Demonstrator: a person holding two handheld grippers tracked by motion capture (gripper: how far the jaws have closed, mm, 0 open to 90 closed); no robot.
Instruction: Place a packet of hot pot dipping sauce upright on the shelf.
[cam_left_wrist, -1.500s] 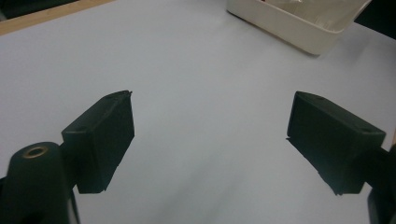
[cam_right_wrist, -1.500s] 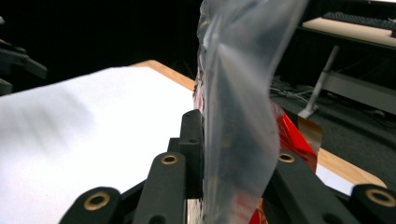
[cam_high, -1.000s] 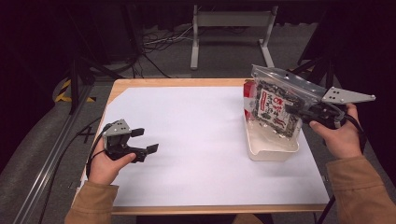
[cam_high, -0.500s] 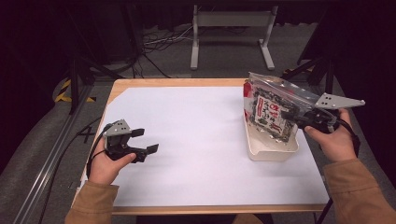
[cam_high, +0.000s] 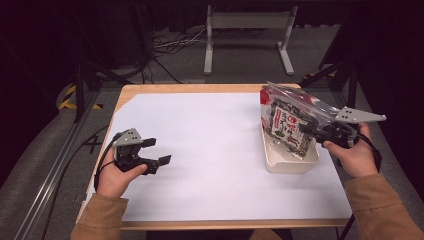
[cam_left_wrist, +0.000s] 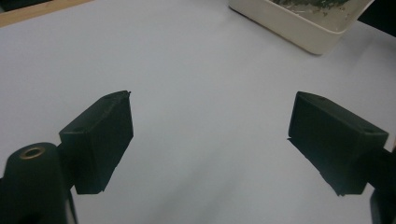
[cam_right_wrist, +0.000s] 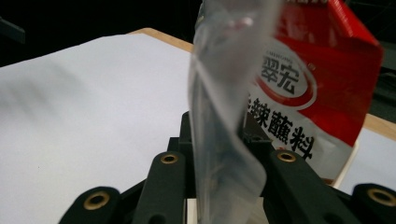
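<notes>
**Packet held over the tray, left tool idle**

While the left gripper (cam_high: 152, 152) rests low over the white sheet (cam_high: 210, 150) near the table's left edge, its two black jaws stand wide apart with nothing between them; the left gripper view shows bare paper in the gap and a corner of the cream tray (cam_left_wrist: 299, 28) farther off. The person's left hand (cam_high: 116, 175) wraps the tool's body, and a cable loops from it toward the table edge.

On the other side, the right gripper (cam_high: 306, 129) is clamped on a clear plastic packet (cam_high: 290, 120) with a red top and dark printed contents. In the right gripper view the jaws pinch a see-through edge of the packet (cam_right_wrist: 224, 116), which rises between them, with the red and white label just behind. From the high view, the packet hangs tilted over the tray (cam_high: 292, 162), its lower end down inside the tray; whether it touches the bottom cannot be told. The right hand (cam_high: 352, 155) holds the tool just beside the tray's right wall. The tray sits on the white sheet at the right side of the wooden table (cam_high: 200, 88).
</notes>
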